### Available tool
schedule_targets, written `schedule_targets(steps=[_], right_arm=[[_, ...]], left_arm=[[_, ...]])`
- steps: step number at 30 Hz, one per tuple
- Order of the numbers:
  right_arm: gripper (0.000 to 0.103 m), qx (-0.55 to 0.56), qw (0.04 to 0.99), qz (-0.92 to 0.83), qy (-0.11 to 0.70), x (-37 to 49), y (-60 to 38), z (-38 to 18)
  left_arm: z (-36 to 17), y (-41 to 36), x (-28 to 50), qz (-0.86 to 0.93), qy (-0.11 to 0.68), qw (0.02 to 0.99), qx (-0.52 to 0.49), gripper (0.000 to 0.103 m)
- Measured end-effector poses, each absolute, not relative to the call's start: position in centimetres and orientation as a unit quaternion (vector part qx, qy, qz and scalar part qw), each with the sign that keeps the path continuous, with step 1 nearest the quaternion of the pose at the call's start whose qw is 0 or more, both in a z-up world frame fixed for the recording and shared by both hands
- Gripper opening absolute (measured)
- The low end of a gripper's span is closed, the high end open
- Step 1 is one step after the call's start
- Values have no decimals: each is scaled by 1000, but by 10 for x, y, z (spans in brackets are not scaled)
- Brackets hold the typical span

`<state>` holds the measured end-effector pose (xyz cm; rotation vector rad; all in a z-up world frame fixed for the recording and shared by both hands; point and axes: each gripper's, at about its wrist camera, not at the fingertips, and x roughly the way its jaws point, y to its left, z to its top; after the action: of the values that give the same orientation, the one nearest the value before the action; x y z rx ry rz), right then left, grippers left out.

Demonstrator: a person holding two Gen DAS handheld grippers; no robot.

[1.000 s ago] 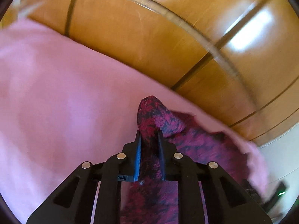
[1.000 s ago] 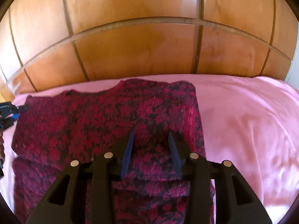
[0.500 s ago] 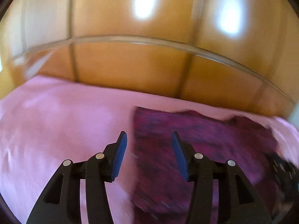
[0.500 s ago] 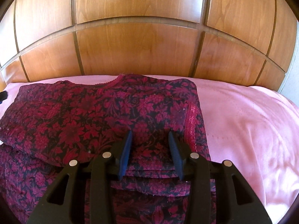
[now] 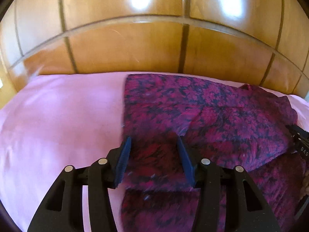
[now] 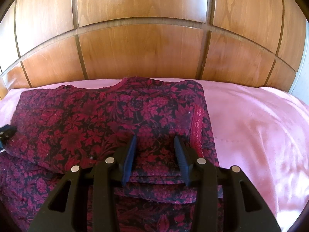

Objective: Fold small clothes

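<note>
Garment lies folded on pink sheet, against wooden headboard. Left gripper jaws apart, empty, over the garment's left edge. Right gripper jaws apart, empty, over its right part, near the lace trim.

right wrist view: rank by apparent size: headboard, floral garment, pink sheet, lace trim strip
1. Wooden headboard, fills the upper half.
2. Floral garment and pink sheet look about alike; the hand-held gripper hides part of the garment, so unranked.
3. Lace trim strip, smallest.
</note>
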<state>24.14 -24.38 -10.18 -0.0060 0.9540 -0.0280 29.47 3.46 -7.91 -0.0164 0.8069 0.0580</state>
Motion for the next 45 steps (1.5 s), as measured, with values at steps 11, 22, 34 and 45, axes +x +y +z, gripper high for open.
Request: schedule_targets(steps=[11, 22, 34, 45], right_arm=[[88, 5, 886, -44, 462, 227, -243, -81], [89, 21, 862, -33, 505, 171, -280, -72], [69, 68, 818, 45, 569, 60, -302, -80], [17, 126, 804, 64, 578, 1, -313, -49]], left_arm=[[-62, 48, 216, 19, 381, 923, -51, 54], [-85, 57, 161, 4, 417, 907, -53, 54], [-110, 77, 80, -128, 469, 866, -113, 54], [-93, 81, 72, -163, 476, 859, -96, 14]])
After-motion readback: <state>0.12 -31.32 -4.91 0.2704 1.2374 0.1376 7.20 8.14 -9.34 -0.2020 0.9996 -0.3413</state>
